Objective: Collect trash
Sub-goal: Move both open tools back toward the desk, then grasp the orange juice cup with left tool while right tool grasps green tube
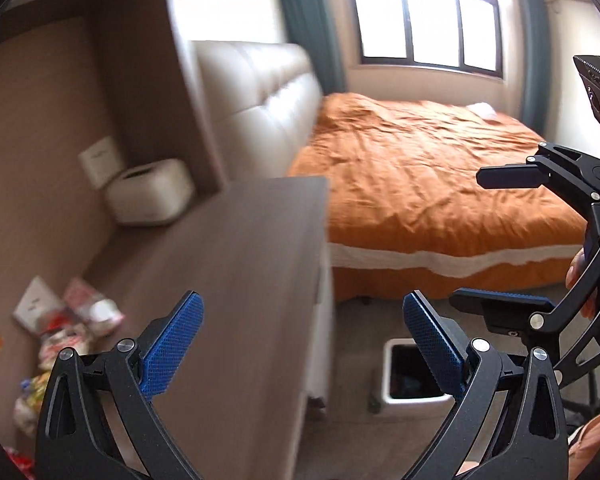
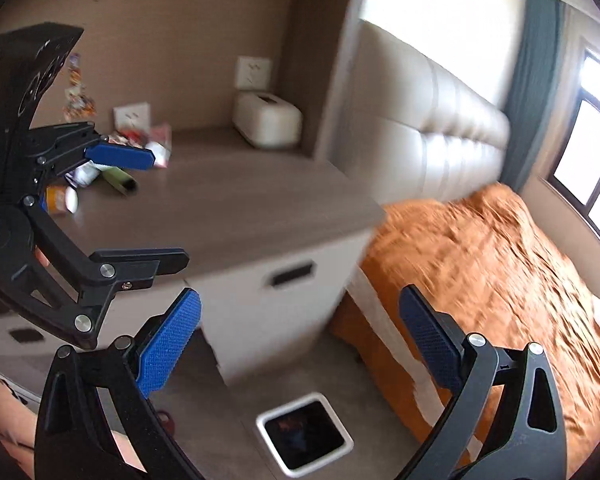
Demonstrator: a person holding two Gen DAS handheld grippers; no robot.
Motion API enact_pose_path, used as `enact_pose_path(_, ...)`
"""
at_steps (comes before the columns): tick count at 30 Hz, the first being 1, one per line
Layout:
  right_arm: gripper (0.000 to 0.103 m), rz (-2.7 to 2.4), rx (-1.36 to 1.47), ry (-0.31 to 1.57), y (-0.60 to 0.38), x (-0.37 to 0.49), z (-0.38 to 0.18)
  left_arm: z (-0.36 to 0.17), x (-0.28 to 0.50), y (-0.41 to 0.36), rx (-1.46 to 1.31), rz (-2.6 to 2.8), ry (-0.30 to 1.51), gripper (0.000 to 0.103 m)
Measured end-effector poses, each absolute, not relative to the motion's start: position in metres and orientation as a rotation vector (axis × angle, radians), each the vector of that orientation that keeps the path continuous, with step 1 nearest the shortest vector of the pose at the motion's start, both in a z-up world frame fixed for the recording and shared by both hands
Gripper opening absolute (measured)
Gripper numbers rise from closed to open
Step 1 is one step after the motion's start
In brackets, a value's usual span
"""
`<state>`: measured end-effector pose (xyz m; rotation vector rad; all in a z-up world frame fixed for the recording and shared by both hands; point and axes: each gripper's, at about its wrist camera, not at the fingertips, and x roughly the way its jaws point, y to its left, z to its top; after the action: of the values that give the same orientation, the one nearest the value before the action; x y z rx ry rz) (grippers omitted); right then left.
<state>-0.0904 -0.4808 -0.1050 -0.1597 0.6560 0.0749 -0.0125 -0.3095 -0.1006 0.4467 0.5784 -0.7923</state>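
The left black two-finger gripper with blue textured pads is held with its jaws spread wide, nothing between them. The right black blue-padded gripper is likewise held agape, empty.

Daylight pours through the window, blown out to white glare. Both views are smeared by motion blur, worst on the bed and the wall. Fisheye bending curves every edge, with black corners.

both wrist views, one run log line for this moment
left gripper open, empty | right gripper open, empty | wrappers on desk | trash bin on floor
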Motion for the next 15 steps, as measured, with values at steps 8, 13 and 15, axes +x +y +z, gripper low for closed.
enact_pose_path(8, 0.099, 0.334, -0.207, 0.606, -0.381, -0.032, -0.096, -0.091, 0.018, -0.193, 0.363, -0.556, 0.644, 0.098)
enact_pose_path(13, 0.099, 0.45, -0.218, 0.643, -0.335, 0.006, -0.111, -0.112, 0.037, -0.132, 0.342, -0.46, 0.701, 0.098)
enact_pose_path(15, 0.099, 0.479, -0.228, 0.661, -0.32, 0.018, -0.12, -0.123, 0.044, -0.115, 0.326, -0.443, 0.727, 0.098)
